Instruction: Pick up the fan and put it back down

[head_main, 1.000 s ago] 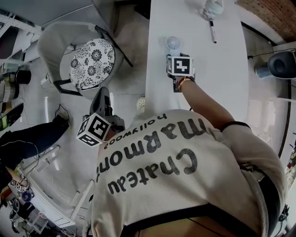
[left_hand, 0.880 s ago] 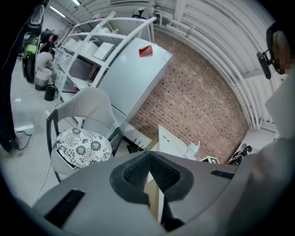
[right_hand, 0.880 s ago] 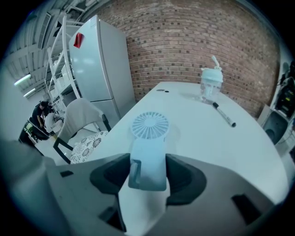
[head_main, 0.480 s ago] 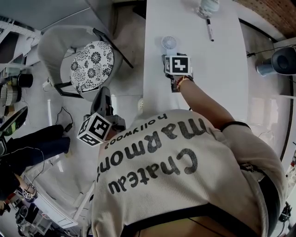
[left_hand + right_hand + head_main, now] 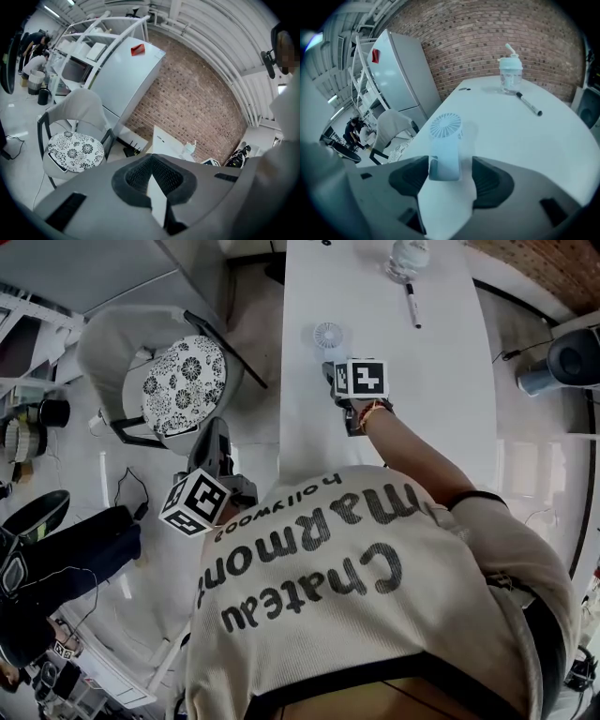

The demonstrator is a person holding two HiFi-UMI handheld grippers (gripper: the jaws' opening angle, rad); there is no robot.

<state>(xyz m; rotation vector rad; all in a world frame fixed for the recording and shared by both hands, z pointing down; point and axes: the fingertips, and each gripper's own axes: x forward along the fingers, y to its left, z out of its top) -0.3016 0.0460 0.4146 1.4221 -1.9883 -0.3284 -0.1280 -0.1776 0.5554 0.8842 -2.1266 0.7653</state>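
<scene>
Right gripper (image 5: 445, 169) let go, small white handheld fan (image 5: 446, 140) standing on the long white counter (image 5: 525, 150).

The right gripper's dark ribbed fingers (image 5: 490, 180) are spread wide and have just been opening. The fan's base stands upright between them. One pad is right at the base edge and the other is clear, so there's no grip. To finish the release cleanly I'd back the gripper straight out along its own line, with no roll or sideways drift, since the near pad could tip that narrow base. The black marker pen (image 5: 528, 105) and clear lidded bottle (image 5: 509, 75) sit well beyond, so they're no concern. Left gripper (image 5: 150, 161) hangs off the counter near the floral-cushioned chair (image 5: 75, 149), fingers closed together, nothing in them.
</scene>
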